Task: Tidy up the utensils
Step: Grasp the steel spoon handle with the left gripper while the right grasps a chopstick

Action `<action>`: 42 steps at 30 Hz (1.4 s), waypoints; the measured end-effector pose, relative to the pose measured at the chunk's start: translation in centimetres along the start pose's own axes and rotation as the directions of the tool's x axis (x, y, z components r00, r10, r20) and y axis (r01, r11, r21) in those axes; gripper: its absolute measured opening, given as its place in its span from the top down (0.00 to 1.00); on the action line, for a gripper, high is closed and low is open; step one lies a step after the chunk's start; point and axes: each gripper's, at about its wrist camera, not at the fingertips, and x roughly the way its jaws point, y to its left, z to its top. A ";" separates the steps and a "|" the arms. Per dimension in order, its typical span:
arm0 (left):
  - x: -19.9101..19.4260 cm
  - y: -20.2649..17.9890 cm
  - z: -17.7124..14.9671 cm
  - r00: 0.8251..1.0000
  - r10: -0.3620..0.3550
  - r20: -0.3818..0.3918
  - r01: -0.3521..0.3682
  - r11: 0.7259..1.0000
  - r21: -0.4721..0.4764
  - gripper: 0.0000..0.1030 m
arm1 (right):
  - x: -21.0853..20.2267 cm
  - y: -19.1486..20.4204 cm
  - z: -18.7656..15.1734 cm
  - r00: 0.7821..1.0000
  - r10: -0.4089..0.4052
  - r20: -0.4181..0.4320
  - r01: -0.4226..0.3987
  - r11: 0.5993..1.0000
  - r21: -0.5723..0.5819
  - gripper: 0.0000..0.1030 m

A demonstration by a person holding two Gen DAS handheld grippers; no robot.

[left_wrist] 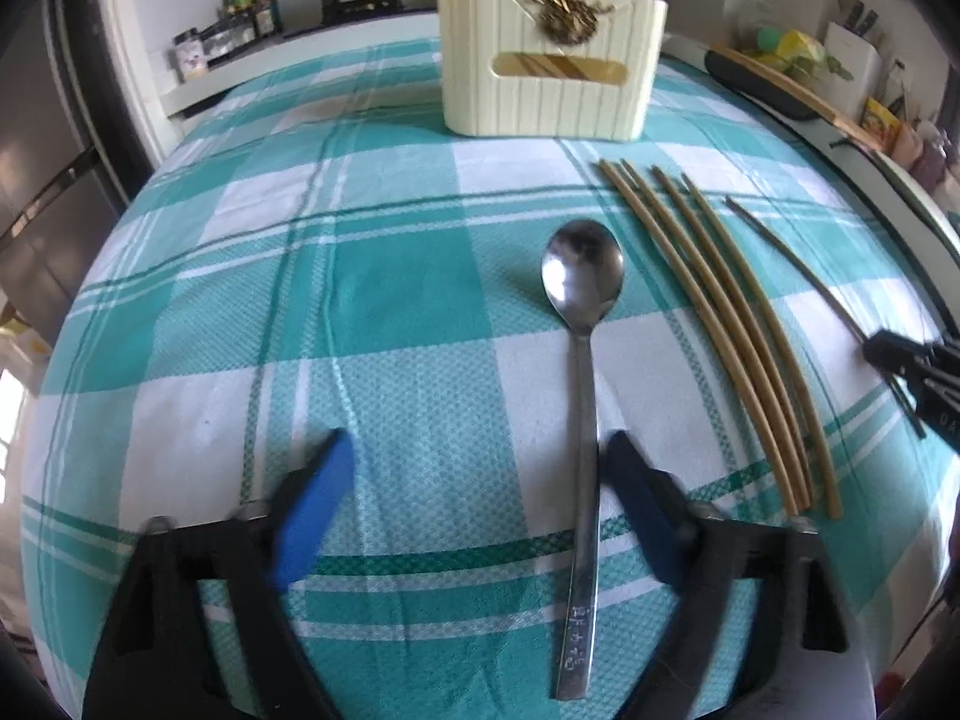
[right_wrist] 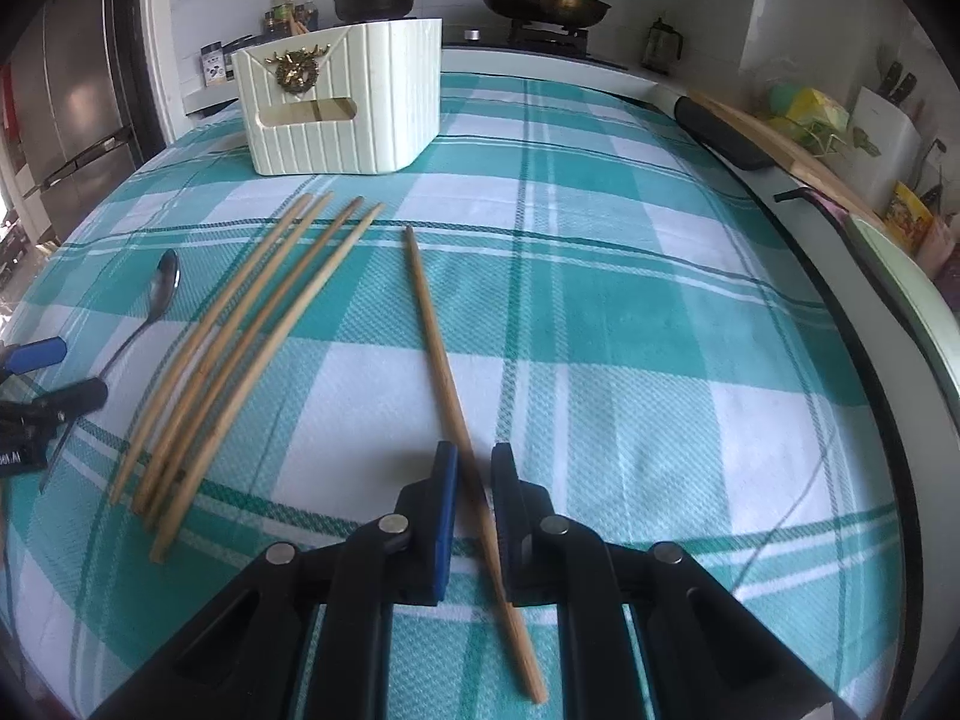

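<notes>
Your left hand-held gripper (left_wrist: pixel 474 450) hovers low over the worktop (left_wrist: pixel 372 276), which is covered by a teal-and-white checked cloth. Its blue-padded fingers (left_wrist: pixel 312 510) stand wide apart, and the steel spoon (left_wrist: pixel 582 360) lies between them, its handle close beside the right-side finger and its bowl pointing away from you. The pictures do not settle whether that finger touches the handle.

Your right hand-held gripper (right_wrist: pixel 474 468) sits over a single chopstick (right_wrist: pixel 456 384). Its fingers are nearly together, one on each side of the stick, with a narrow gap showing; a firm clamp cannot be confirmed.

Four more chopsticks (right_wrist: pixel 240 348) lie side by side on the cloth, between the spoon and the single stick.

The cream ribbed utensil holder (left_wrist: pixel 549 54) stands upright at the far side of the cloth, with a gold ornament (left_wrist: pixel 564 15) on its front. More chopsticks show through its slot.
</notes>
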 end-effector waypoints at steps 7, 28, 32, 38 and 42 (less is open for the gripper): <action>-0.6 1.1 -0.1 1.000 -0.005 0.030 0.007 0.997 -0.081 0.90 | 0.0 -0.4 -0.2 0.999 -0.030 0.014 0.029 0.999 0.034 0.89; -0.9 3.7 -0.8 1.000 0.009 -0.030 -0.011 0.997 -0.073 0.19 | -0.2 -0.4 -0.2 0.999 0.041 -0.018 -0.041 0.999 -0.027 0.61; -0.4 3.0 -0.9 0.999 0.023 -0.028 -0.025 0.999 -0.039 0.07 | 0.1 -0.8 -0.1 0.997 0.074 -0.017 -0.075 0.997 -0.029 0.61; -0.3 3.2 -0.9 0.999 0.023 -0.027 -0.024 0.999 -0.044 0.03 | 0.2 -0.9 -0.1 0.996 0.089 -0.016 -0.090 0.995 -0.033 0.61; -0.3 3.5 -0.6 0.998 0.011 -0.058 -0.013 0.999 -0.044 0.03 | 0.4 -1.0 0.3 0.993 0.103 -0.048 -0.106 0.993 -0.050 0.61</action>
